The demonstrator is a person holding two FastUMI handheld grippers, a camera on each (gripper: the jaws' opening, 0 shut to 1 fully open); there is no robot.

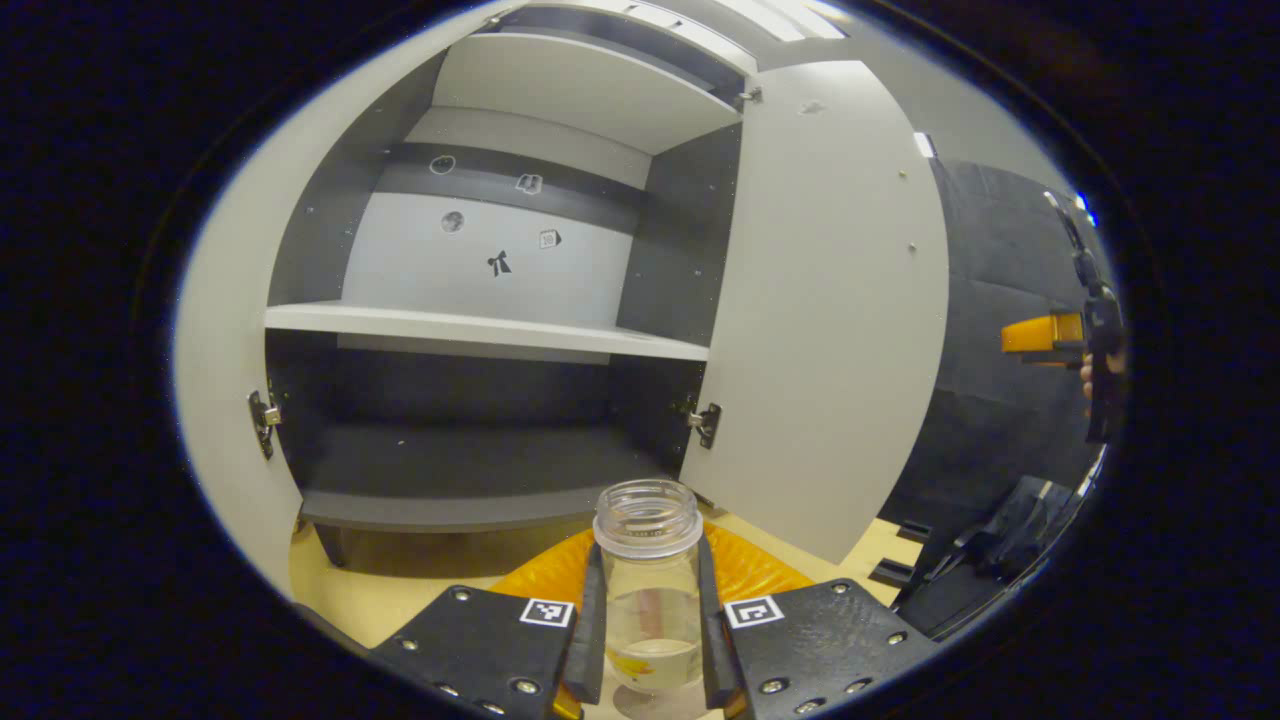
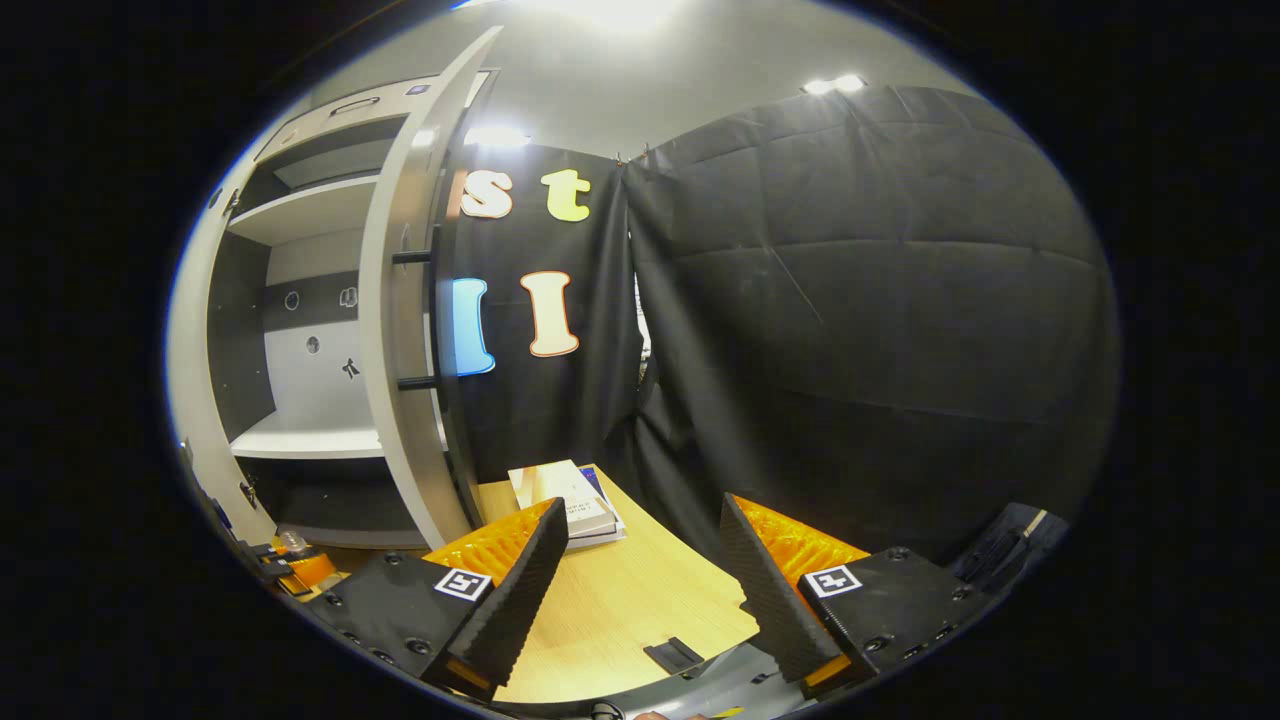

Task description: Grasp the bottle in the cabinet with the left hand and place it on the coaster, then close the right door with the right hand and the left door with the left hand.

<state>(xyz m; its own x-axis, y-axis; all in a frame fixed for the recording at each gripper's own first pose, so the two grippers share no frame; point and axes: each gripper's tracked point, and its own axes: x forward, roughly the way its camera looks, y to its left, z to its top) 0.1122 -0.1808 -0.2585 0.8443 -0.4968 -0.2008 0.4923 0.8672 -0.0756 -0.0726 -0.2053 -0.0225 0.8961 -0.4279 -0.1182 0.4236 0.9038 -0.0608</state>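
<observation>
Bottle (image 1: 650,590), clear, rigid, probably slippery and light, sits clamped mid-body between left gripper (image 1: 650,650) fingers; right gripper (image 2: 640,590) fingers gape wide at six o'clock.

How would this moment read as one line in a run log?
left gripper: shut on bottle | above coaster | right gripper: open | cabinet doors: open
</observation>
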